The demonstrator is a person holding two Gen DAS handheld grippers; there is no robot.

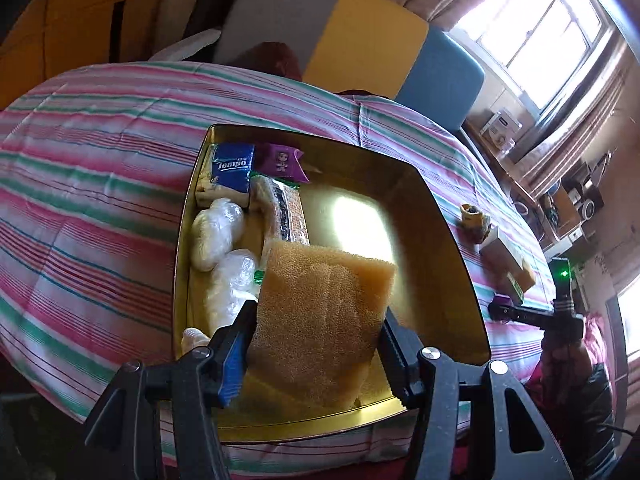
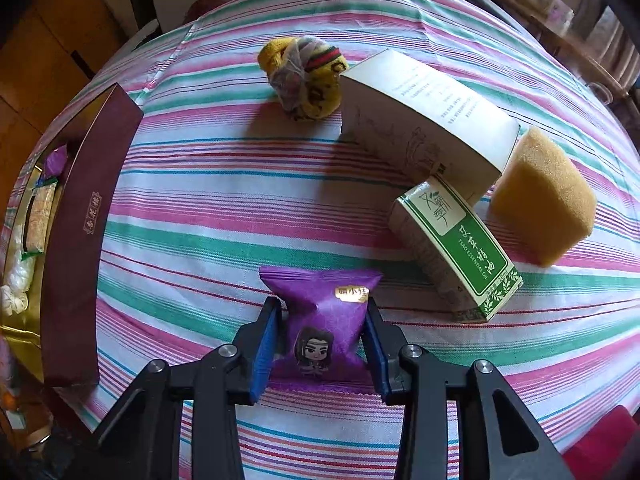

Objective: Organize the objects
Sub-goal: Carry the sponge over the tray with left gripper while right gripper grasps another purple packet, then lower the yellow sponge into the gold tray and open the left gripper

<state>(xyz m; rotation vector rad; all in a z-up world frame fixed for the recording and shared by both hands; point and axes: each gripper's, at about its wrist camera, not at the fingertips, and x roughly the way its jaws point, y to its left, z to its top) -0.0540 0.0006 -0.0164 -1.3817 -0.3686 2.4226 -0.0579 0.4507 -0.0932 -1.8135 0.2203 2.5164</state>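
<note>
- left gripper (image 1: 316,320) is clamped on a porous tan sponge (image 1: 320,320), held over the shiny gold tin (image 1: 452,240), which sits left on the striped cloth (image 1: 100,200).
- tin's left side holds a blue tissue pack (image 1: 232,168) and crinkly clear bags (image 1: 216,236).
- right gripper (image 2: 322,332) pinches a puffy purple foil snack packet (image 2: 324,316), near edge.
- right of it: a green-and-white carton (image 2: 460,252), then a second spongy block (image 2: 544,200).
</note>
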